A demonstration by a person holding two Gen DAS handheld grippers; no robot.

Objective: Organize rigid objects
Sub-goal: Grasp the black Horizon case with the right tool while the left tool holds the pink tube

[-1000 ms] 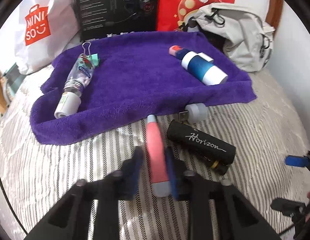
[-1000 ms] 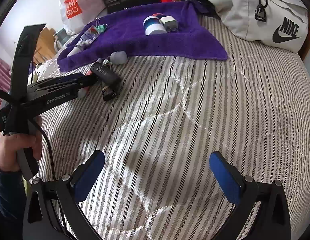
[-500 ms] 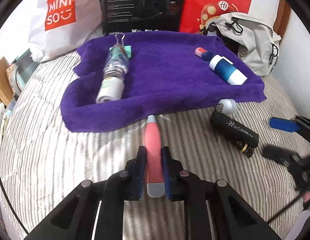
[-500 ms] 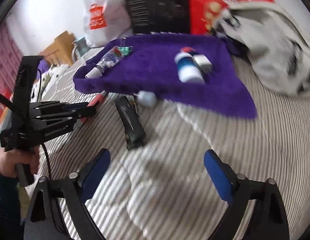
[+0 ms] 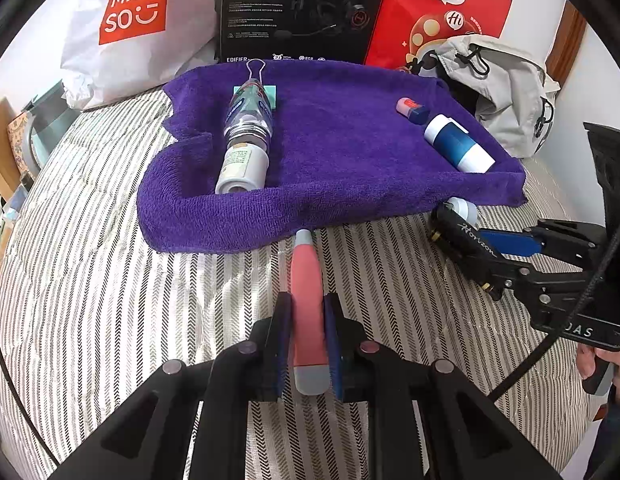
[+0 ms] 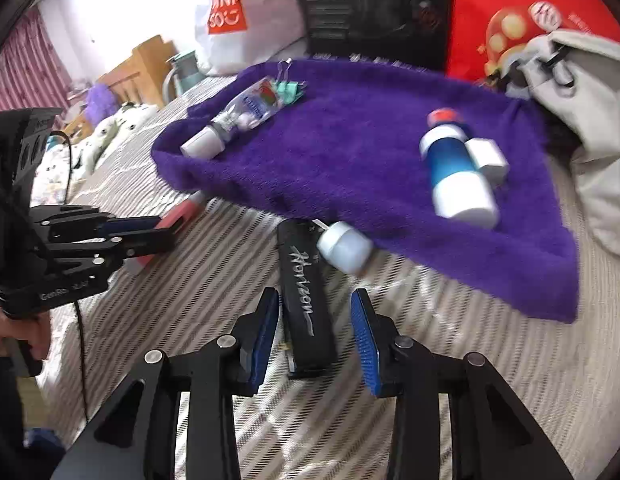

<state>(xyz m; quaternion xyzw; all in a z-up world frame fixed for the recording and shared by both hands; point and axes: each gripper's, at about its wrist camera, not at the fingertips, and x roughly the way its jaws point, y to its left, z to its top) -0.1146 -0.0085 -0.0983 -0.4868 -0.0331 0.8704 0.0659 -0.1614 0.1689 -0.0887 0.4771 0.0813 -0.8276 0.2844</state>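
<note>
- Closing on the black Horizon case [image 6: 307,296], the right tongs [image 6: 316,332] had their blue pads either side of it, jaws narrowing, the right pad not yet touching; the case lay on the striped bed cover [image 6: 450,360], just near of the purple towel [image 6: 350,152].
- Centring mattered: the case sat closer to the left pad, so shifting slightly left before contact would have kept it from being skewed.
- A white-capped bottle [image 6: 344,246] touched the case's far end at the towel edge; lifting the case straight up looked wiser than dragging it, lest the bottle roll.
- The left tongs [image 5: 307,348] were pressed together on the pink pen-like tool [image 5: 305,300], whose tip reached the towel's near edge.
- Holding that grip level seemed best, since the smooth tool could slide between the pads.
- The towel already carried a clear bottle [image 5: 245,136] on its left and a blue-and-white bottle [image 5: 458,148] on its right; the open middle looked the likely spot for both pieces.
</note>
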